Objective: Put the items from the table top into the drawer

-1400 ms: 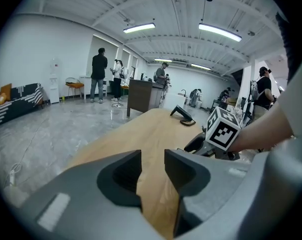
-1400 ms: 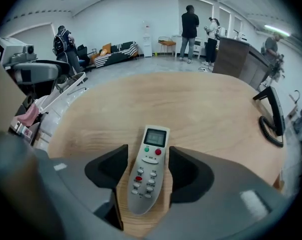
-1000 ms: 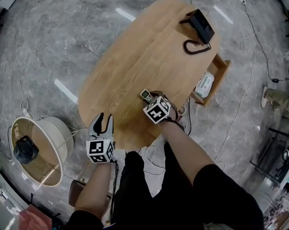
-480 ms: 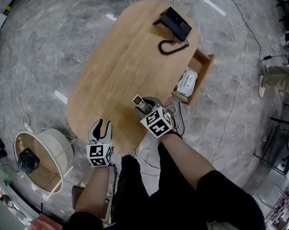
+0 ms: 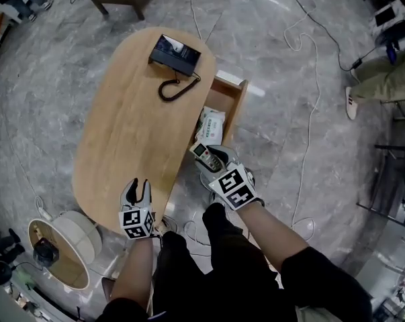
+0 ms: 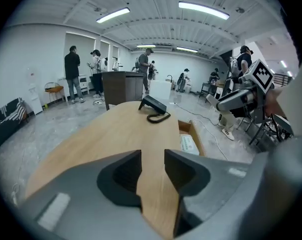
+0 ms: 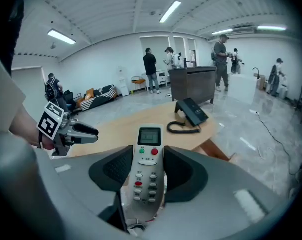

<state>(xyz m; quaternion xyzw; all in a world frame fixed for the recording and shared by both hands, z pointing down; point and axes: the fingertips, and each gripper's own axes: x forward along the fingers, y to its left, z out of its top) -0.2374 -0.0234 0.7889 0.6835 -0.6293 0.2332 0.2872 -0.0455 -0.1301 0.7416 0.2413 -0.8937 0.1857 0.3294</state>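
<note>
My right gripper (image 5: 214,162) is clamped on the remote's (image 7: 148,156) button end, screen pointing ahead. I hold it off the table's (image 5: 121,126) right edge, just near of the open drawer (image 5: 240,106) where the white packet (image 5: 211,121) lies. My left gripper (image 6: 153,170) hovers over the table's near end, jaws apart and empty — free, I judge, for the far telephone (image 5: 174,54).

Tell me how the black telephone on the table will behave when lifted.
The telephone looks like rigid plastic, so it probably will not flex. Its coiled cord lies loose on the table and would likely dangle and drag.
</note>
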